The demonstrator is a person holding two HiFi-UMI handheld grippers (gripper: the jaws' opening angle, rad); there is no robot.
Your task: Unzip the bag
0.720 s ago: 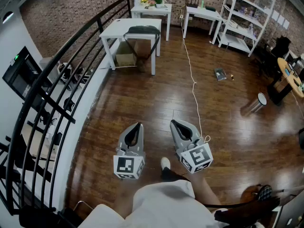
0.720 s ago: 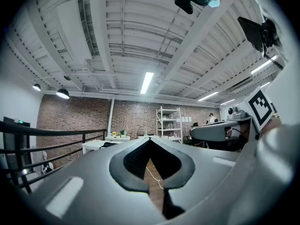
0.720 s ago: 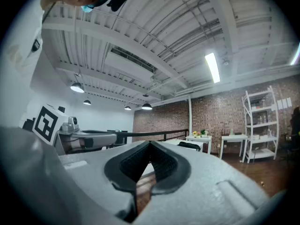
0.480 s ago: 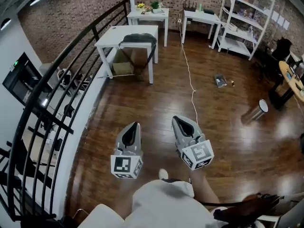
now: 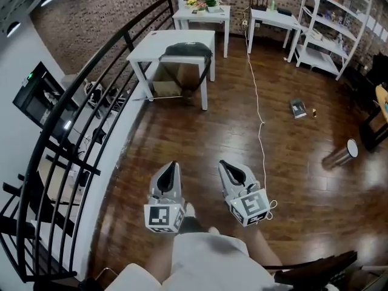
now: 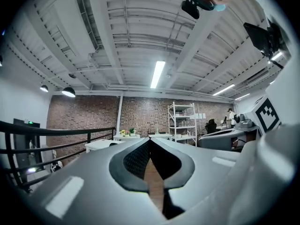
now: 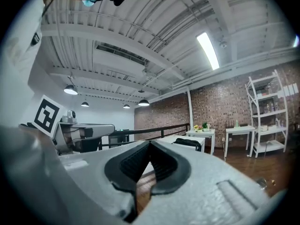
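Note:
A dark bag (image 5: 187,49) lies on the far end of a white table (image 5: 159,45) several steps ahead, its straps hanging over the edge. The right gripper view shows the bag (image 7: 188,142) small on the table, above the jaws. My left gripper (image 5: 171,165) is held low in front of the person, shut and empty, tips pointing toward the table. Beside it my right gripper (image 5: 222,163) is shut and empty too. In the left gripper view (image 6: 149,140) the tips meet, and in the right gripper view (image 7: 150,143) the same. Both are far from the bag.
A black railing (image 5: 79,111) runs along the left. Past the table stand two more white tables (image 5: 209,12) and a shelf rack (image 5: 336,23). A white cable (image 5: 257,102) trails across the wooden floor, with a small object (image 5: 297,108) and a metal cylinder (image 5: 341,154) at the right.
The person has walked forward; the view has shifted and the table with the bag sits slightly nearer. Both grippers keep their shut pose side by side.

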